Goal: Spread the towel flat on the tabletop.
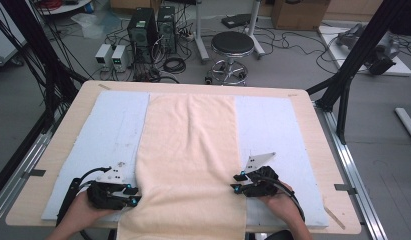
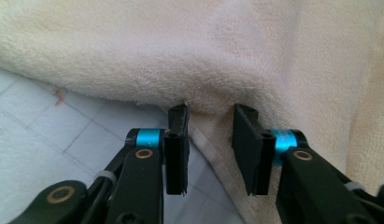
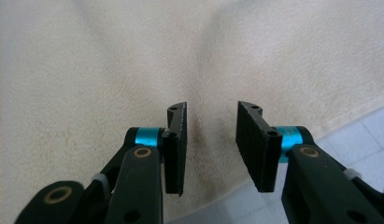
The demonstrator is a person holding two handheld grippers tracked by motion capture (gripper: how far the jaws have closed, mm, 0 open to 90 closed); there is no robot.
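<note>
A wooden table [image 1: 313, 130] fills the high view, with grey floor, a round stool [image 1: 232, 45] and computer boxes [image 1: 153, 30] beyond its far edge. On the table lies a pale blue mat [image 1: 113, 130], and on the mat, down its middle, lies a long cream towel [image 1: 190, 160], stretched from the far side of the table to the near edge, where its end hangs over. It looks already folded into a narrow strip, flat apart from soft ripples; shorter folds would be what is left. At the towel's left edge near its near end is the left gripper [image 1: 135, 196], held in a hand. In the left gripper view the left gripper [image 2: 209, 135] stands partly open, astride the towel's hemmed edge [image 2: 203, 140], the pads not pressing on it. At the towel's right edge is the right gripper [image 1: 235, 183]. In the right gripper view the right gripper [image 3: 211, 140] is also partly open above the cloth, holding nothing.
</note>
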